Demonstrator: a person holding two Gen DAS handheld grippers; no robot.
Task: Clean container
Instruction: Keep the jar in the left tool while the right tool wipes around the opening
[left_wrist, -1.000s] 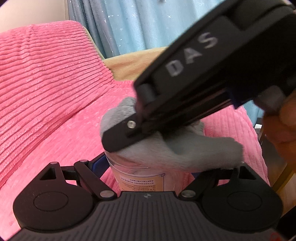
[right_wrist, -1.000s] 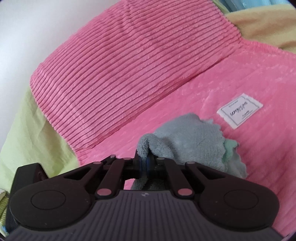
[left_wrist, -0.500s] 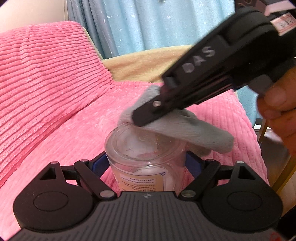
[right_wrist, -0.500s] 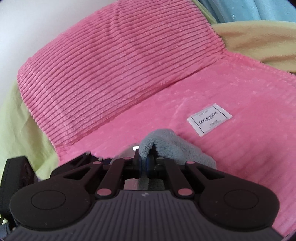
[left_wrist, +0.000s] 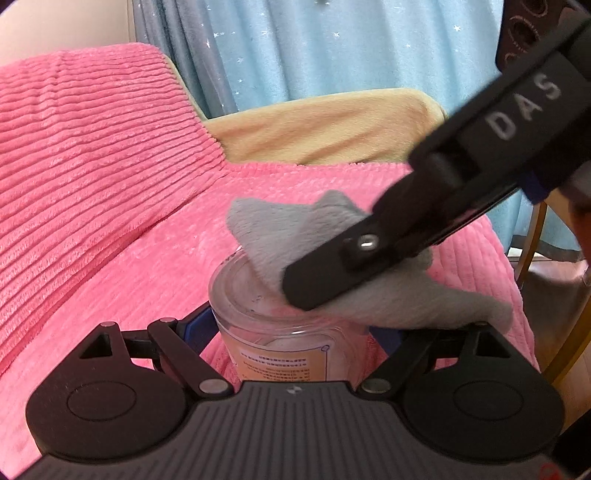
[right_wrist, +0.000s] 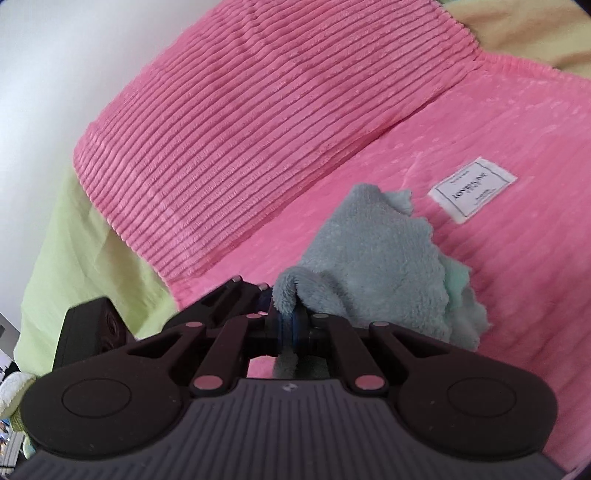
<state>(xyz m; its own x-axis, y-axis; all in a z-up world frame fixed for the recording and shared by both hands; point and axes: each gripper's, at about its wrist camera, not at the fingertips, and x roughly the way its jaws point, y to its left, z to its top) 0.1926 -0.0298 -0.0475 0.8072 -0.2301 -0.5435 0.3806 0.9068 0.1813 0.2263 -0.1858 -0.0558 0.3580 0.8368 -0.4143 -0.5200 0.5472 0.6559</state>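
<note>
A clear round container (left_wrist: 258, 306) with a printed label stands between the blue pads of my left gripper (left_wrist: 295, 328), which is shut on its sides. My right gripper (left_wrist: 317, 291) reaches in from the upper right over the container's open top, shut on a grey cloth (left_wrist: 280, 229). The cloth drapes across the right part of the rim and hangs off to the right. In the right wrist view the same cloth (right_wrist: 373, 258) bulges out past the closed pads of the right gripper (right_wrist: 290, 325); the container is hidden there.
Everything sits over a pink ribbed sofa cover (left_wrist: 92, 206) with a white label (right_wrist: 472, 190) sewn on the seat. A tan cushion (left_wrist: 325, 129) and blue star-patterned curtain (left_wrist: 351, 48) lie behind. Part of the left gripper's body (right_wrist: 92, 332) shows at lower left.
The right gripper dragged the cloth off the container's top, lifted it up and right, and has now come back down with the cloth onto the right side of the rim. The left gripper stayed still.
</note>
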